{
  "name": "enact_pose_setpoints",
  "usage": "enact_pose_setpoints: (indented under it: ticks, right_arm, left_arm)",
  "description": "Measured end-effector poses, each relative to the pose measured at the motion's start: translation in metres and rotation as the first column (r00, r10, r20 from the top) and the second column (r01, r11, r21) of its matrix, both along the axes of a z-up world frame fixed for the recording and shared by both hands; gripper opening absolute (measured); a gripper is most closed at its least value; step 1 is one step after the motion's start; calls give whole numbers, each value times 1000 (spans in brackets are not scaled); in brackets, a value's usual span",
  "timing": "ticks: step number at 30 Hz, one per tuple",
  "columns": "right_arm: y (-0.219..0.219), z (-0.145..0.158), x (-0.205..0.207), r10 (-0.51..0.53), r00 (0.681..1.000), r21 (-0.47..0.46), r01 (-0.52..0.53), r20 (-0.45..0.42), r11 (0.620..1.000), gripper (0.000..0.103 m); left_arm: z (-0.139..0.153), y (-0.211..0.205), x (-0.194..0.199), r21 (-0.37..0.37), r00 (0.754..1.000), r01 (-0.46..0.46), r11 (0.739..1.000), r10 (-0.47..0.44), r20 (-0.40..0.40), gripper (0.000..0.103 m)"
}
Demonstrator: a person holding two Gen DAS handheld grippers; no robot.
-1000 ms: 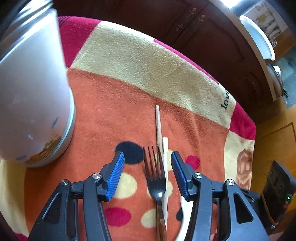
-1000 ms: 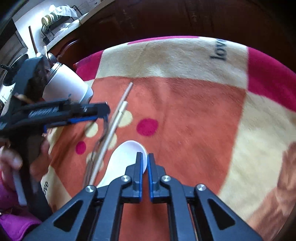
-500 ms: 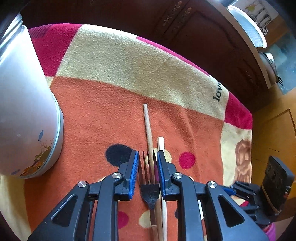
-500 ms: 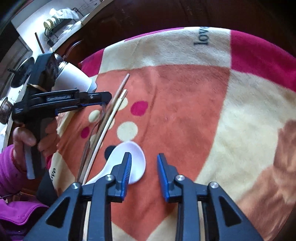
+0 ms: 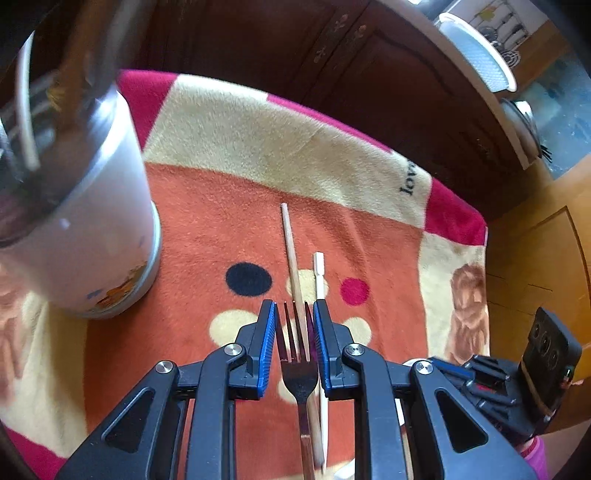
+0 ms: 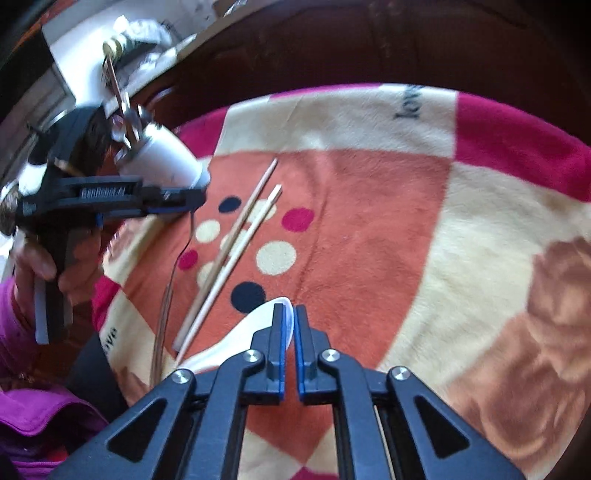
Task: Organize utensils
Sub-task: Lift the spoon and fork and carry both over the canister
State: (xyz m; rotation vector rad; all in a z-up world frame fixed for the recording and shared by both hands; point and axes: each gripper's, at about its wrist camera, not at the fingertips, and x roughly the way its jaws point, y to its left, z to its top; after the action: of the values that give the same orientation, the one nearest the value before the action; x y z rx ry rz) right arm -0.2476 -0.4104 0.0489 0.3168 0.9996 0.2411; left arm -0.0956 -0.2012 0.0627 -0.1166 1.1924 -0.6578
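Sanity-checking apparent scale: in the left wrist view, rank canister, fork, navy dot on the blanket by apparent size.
1. Canister, largest, though it sits close to the lens.
2. Fork, partly hidden between the jaws.
3. Navy dot, smallest.

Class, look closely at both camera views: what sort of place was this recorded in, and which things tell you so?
Most likely a home kitchen or dining area. A fleece blanket covers the table as a cloth, dark wooden cabinets stand behind it, and a counter with a white bowl and hanging utensils shows beyond.

A shiny metal fork (image 5: pixel 297 373), pale matt wooden chopsticks (image 5: pixel 291 254) and a glossy white spoon (image 6: pixel 255 332) (plastic or ceramic) are seen on fuzzy fleece cloth (image 5: pixel 236 140).
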Motion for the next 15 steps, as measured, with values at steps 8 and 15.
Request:
enact_pose_setpoints:
  ticks: [8,15]
  right_arm:
    - [1,46,-16,-69,992,-10,71,106,997,2]
    - [21,82,-11,-41,982,-37,49,182,998,2]
  left_arm:
    - [37,25,-13,-40,999,-15,999,17,39,56]
    - [69,47,-22,-61,995,-19,998,25,98,55]
